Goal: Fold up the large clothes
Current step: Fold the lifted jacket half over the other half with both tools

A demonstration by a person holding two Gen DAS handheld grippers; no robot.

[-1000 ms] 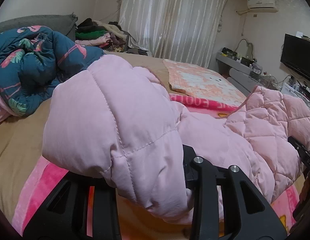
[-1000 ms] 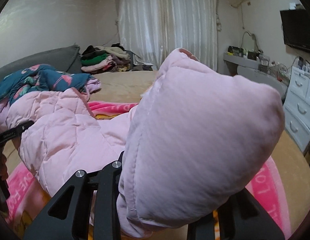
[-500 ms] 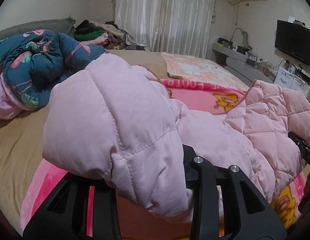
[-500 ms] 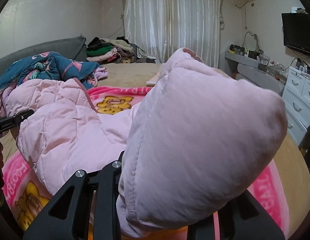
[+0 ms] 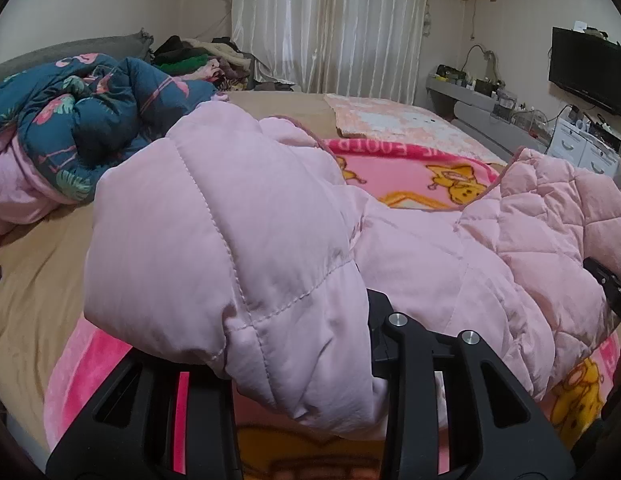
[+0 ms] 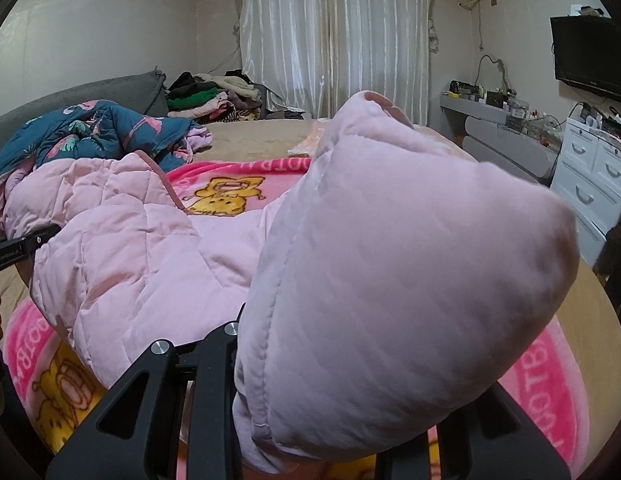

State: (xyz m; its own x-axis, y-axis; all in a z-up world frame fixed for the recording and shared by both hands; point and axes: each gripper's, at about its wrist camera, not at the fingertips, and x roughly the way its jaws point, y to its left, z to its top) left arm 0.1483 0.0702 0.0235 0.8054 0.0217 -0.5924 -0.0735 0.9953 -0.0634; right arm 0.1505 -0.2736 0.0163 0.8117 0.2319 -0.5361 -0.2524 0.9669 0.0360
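Right now, in the left wrist view, a puffy corner of the pink padded jacket (image 5: 238, 232) is pinched tight by the left gripper (image 5: 306, 396), so its jaws are closed on the cloth. The rest of the jacket is draped to the right, over the pink cartoon blanket (image 5: 414, 176). For a good fold, both corners should be kept level and laid down flat together. A blue flamingo quilt (image 5: 82, 120) is bunched on the tan bed sheet (image 5: 26, 288).

Next, in the right wrist view, another fat corner of the jacket is squeezed by the right gripper (image 6: 330, 432), jaws clamped on it. White curtains (image 6: 334, 32), a clothes pile (image 6: 214, 96) and a white dresser (image 6: 594, 176) are seen behind.
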